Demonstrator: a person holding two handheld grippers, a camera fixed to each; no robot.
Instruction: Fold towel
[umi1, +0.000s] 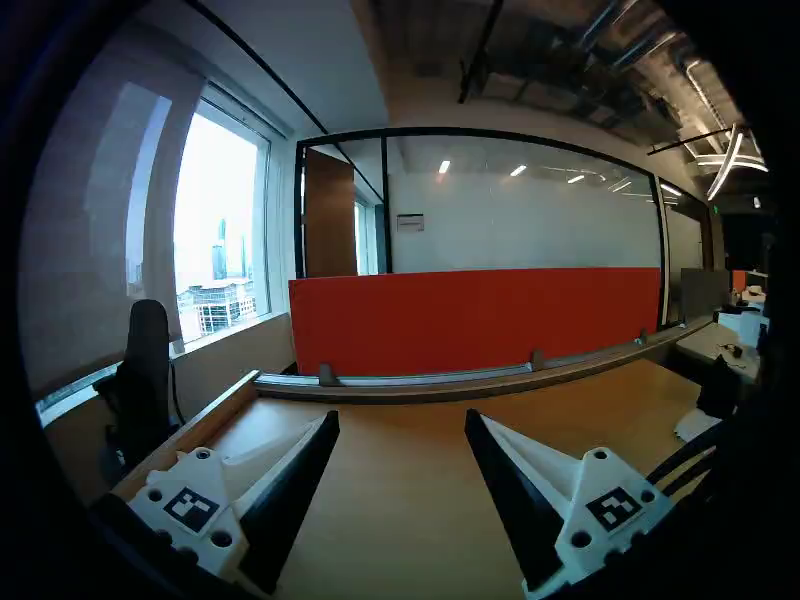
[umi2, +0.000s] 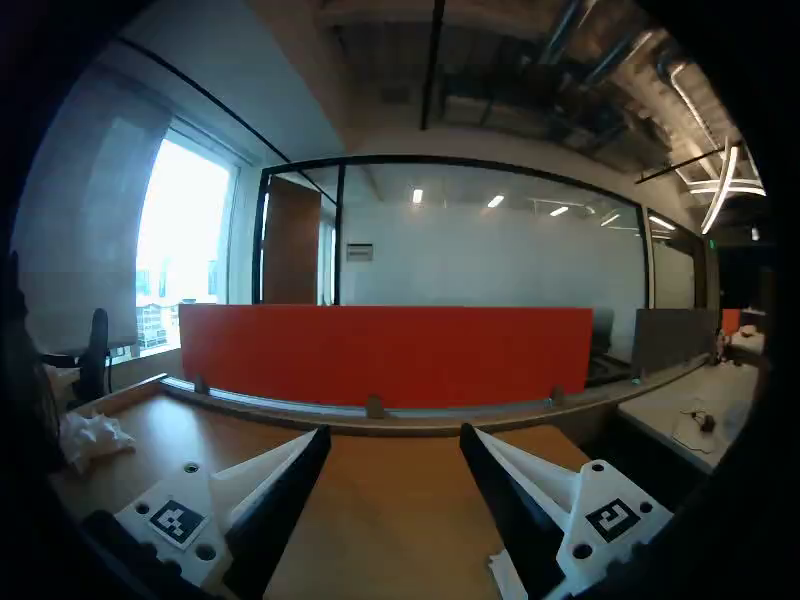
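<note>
Both open, empty: left hand-held gripper (umi1: 400, 415), right hand-held gripper (umi2: 393, 430). One worktop (umi1: 400, 500), one crumpled towel (umi2: 95, 437), one red divider (umi1: 470, 320).

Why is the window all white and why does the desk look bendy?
In the left gripper view the window is washed out by daylight and the desk rail bows from the fisheye lens; in the right gripper view the window glares white too, while the ceiling looks dark.
</note>
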